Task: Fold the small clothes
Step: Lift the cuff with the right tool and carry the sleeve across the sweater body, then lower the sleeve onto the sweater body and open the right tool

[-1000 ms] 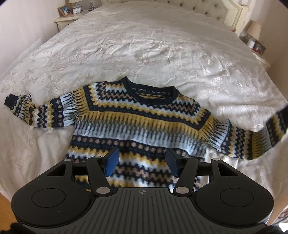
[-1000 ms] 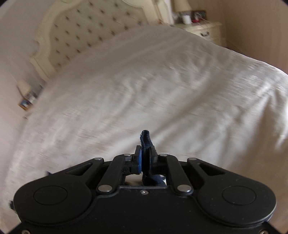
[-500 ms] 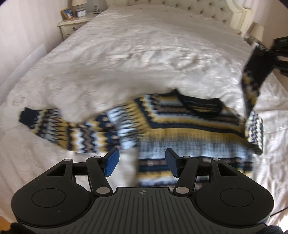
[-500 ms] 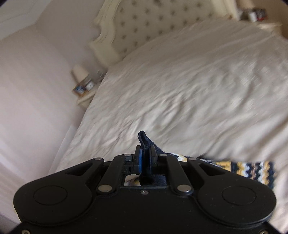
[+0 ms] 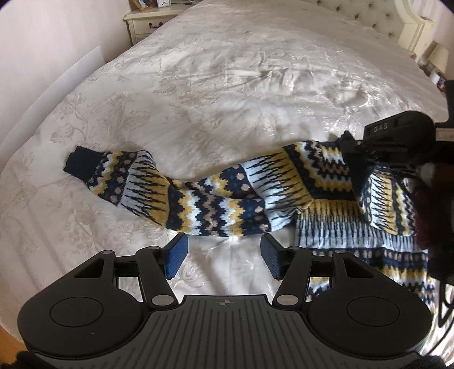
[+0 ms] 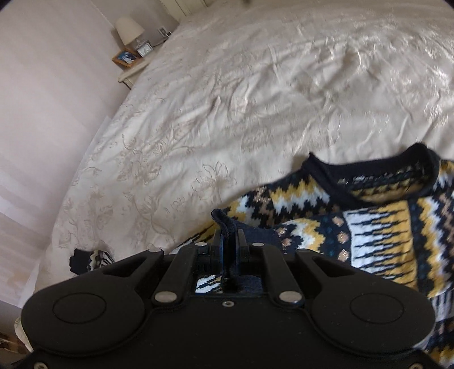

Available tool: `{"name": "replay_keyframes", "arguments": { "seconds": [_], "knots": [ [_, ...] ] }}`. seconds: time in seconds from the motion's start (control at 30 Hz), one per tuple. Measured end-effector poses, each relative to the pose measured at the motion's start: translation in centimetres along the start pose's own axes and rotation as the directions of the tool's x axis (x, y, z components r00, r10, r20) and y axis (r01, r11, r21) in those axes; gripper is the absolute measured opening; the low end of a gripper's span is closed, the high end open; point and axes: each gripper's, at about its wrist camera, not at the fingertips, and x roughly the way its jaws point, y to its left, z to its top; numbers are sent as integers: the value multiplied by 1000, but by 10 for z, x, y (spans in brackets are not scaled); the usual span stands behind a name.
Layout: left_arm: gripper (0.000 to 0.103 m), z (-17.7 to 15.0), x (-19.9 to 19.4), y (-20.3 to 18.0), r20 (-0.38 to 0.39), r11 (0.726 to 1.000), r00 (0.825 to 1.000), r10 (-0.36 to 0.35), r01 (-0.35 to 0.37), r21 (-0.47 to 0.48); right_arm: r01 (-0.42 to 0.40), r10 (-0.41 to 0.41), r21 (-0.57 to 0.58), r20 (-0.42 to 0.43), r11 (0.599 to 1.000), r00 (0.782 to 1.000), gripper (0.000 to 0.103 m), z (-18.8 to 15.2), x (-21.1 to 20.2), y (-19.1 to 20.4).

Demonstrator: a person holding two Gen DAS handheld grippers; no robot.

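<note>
Since a second ago, the right sleeve (image 6: 377, 241) has come across onto the sweater (image 5: 354, 227), which lies on the bed (image 5: 227, 85) at right of the left view. Its cuff (image 6: 227, 224) sits clamped in the right gripper (image 6: 229, 241). One sleeve looks folded; the left sleeve (image 5: 170, 195), stretched out at centre, and the body remain. Left gripper (image 5: 221, 257) hovers spread and empty just below it. Nightstand (image 5: 147, 22) upper left; nothing seems to block.
</note>
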Motion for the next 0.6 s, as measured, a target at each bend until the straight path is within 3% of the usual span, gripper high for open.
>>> {"name": "replay_keyframes", "arguments": {
  "seconds": [0.47,0.6],
  "knots": [
    [56,3,14,9,-18,1000,1000,-3,2,-23,5,-4,13,-64,1000,998,15,-16,40,20],
    [56,3,15,12,-23,1000,1000,6,-7,-24,-54,58,40,-87,998,995,26,-24,51,26]
  ]
}}
